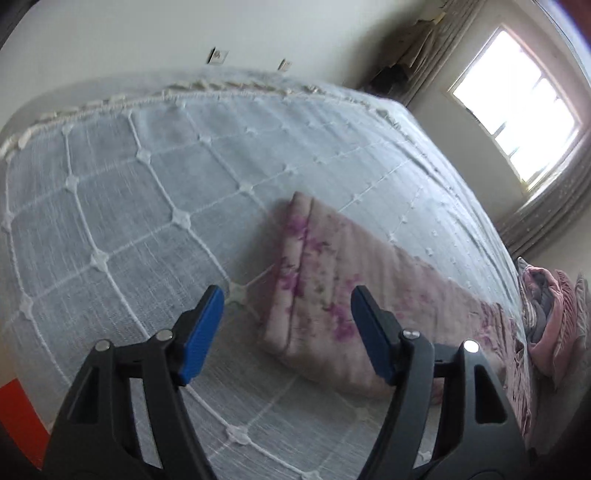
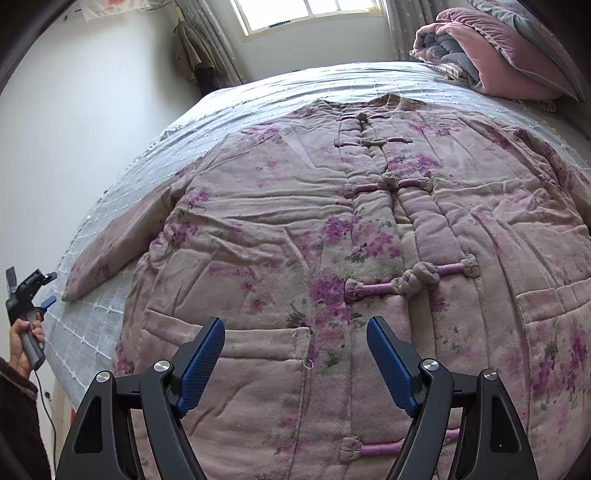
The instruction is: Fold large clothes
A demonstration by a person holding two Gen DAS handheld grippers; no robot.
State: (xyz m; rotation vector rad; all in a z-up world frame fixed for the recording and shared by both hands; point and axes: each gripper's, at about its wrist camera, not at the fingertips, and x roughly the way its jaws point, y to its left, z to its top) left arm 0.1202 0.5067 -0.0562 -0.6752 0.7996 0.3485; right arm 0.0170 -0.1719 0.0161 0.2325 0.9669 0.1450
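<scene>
A bed point(image 2: 258, 88) under a pale blue-grey cover with a white stitched grid is filling both views, running from the lower left to the upper right of the left wrist frame point(image 1: 147, 192). A padded jacket point(image 2: 295, 229), pinkish-beige with purple flowers, is lying spread flat and face up on the cover, taking up most of the right wrist frame, its collar pointing toward the upper middle and its front fastened with knotted cloth buttons down the centre. Its sleeve point(image 2: 122, 236) is stretching out toward the left edge of that frame; in the left wrist frame the sleeve's cuff end point(image 1: 317, 280) is lying in the lower middle. A folded pink and grey quilt point(image 2: 495, 55) is sitting at the upper right of the right wrist frame. A window point(image 2: 306, 14) is glowing at the top centre.

The right gripper point(image 2: 295, 363) is hovering over the jacket's lower front, its blue-padded jaws spread wide with nothing between them. The left gripper point(image 1: 287, 334) is hanging just above the cuff end, jaws likewise wide apart and empty; it is also showing small at the left edge of the right wrist frame point(image 2: 48, 295), held in the left hand point(image 2: 22, 341).
</scene>
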